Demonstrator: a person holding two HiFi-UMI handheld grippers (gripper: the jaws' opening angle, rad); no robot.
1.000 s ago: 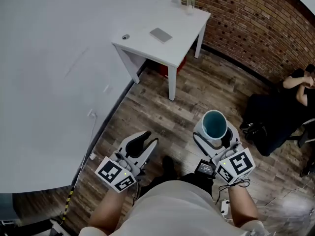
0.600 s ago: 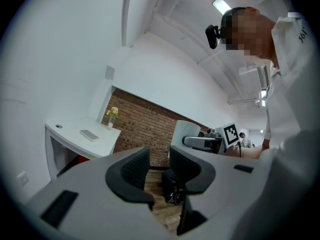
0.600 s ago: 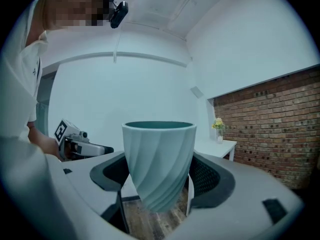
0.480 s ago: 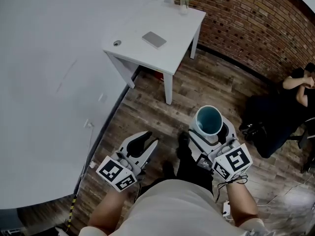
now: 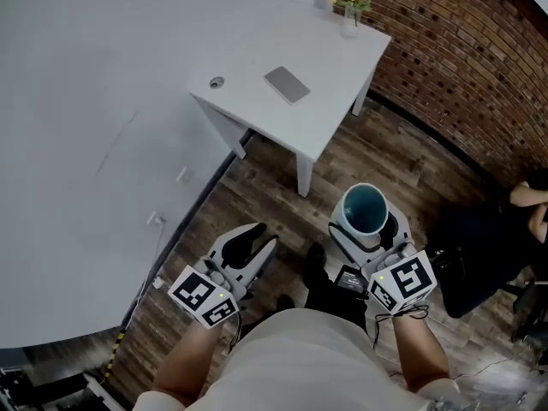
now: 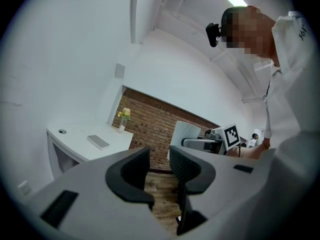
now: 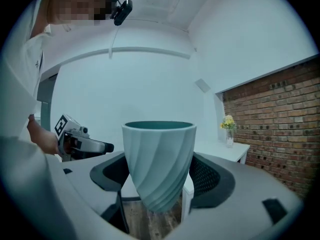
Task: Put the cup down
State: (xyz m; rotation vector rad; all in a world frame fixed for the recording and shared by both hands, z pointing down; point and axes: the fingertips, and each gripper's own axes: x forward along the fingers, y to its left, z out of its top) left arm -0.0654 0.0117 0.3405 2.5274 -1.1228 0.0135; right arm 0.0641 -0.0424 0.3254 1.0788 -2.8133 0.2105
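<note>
While the right gripper [image 5: 368, 229] hangs over the wooden floor [image 5: 257, 187] on my side of the white table [image 5: 325, 110], its jaws are clamped on the cup [image 5: 364, 209]. In the right gripper view the two dark pads [image 7: 212, 180] press the lower, tapered part of the cup [image 7: 159, 159] from either side, one to each flank. The span is medium, set by the cup's width. The cup is pale teal with spiral ribs, upright, mouth up; I see nothing inside it from the head view. It touches only the pads and is held in the air short of the table's near corner leg, not above the tabletop.

Left gripper [image 5: 257, 243]: also on my side of the table, further from that corner leg than the cup, and off to the left of it. The left gripper view looks along the jaws toward the table [image 6: 75, 134]. The jaws stand a narrow gap apart, and only floor shows between them; they touch nothing. I log this gripper [image 6: 159, 166] as nearly closed and empty.

On the tabletop: a flat grey slab [image 5: 287, 84] near the middle, a small round item [image 5: 217, 82] at the corner beside the white wall, and a vase of yellow flowers [image 5: 351, 2] at the corner by the brick wall [image 5: 462, 50]
</note>
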